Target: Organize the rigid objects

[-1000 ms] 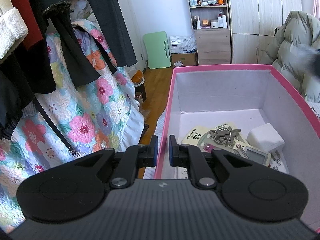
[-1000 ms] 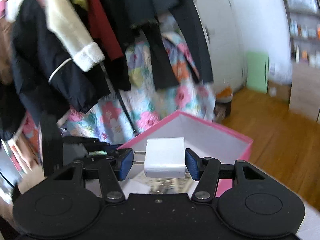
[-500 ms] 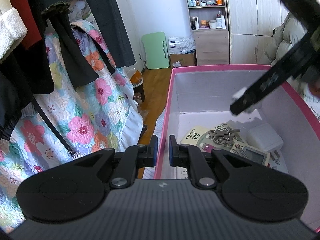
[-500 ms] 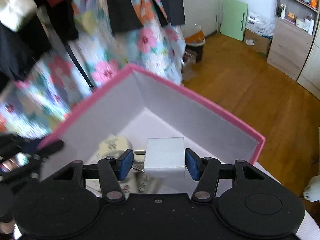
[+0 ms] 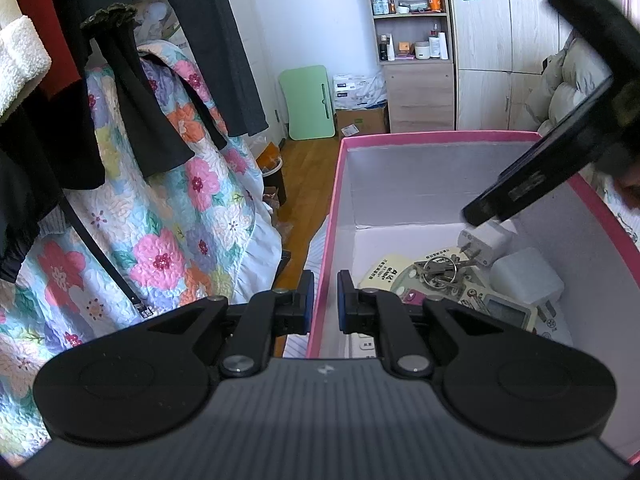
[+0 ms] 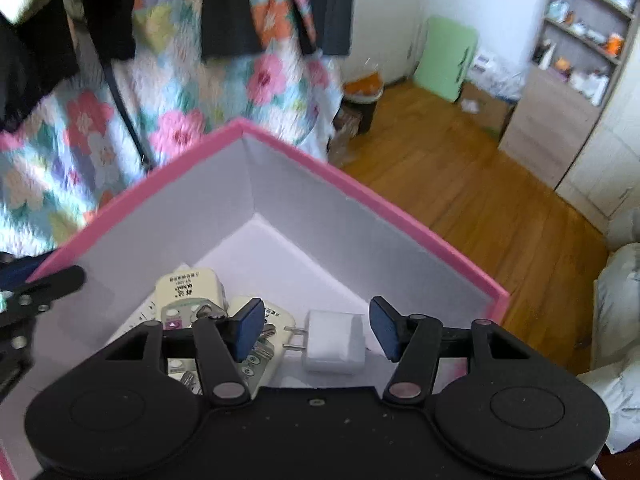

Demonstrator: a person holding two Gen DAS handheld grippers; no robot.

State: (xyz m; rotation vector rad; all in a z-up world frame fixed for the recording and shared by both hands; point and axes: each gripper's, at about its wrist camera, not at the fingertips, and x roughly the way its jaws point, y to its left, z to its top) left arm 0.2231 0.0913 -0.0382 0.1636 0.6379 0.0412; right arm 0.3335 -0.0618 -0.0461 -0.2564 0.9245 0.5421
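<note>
Fingers (image 5: 306, 300) of the left gripper (image 5: 322, 302), blue-padded, sit at lower centre of the left wrist view, pinching the near-left wall of the pink-rimmed cardboard box w/ white interior (image 5: 332, 216); one pad outside the wall, one inside.

Right gripper (image 6: 316, 330) at bottom of the right wrist view: fingers spread wide, nothing between the pads. Small white plug-in charger cube w/ two metal prongs (image 6: 334, 342) lies on the box floor between & just beyond the fingers, touching neither, prongs pointing to the left of frame. In the left wrist view the same charger (image 5: 486, 240) shows at mid right, just under the black right gripper body coming in from the upper right.

Other items on the box floor, left wrist view, lower right:
- second white charger block (image 5: 526, 282), nearer, by the right wall
- bunch of metal keys on a ring (image 5: 442, 272), lying on top of a cream remote control w/ printed label (image 5: 394, 276)
- small grey device w/ LCD screen (image 5: 506, 312), partly behind the gripper.

Beyond the box: flower-print quilt (image 5: 172, 224) at left w/ dark clothes (image 5: 132, 92) hanging over it, wood floor (image 5: 308, 176), pale green folding board (image 5: 308, 108) leaning on the wall, wooden shelf unit w/ bottles (image 5: 412, 44) at top centre.
</note>
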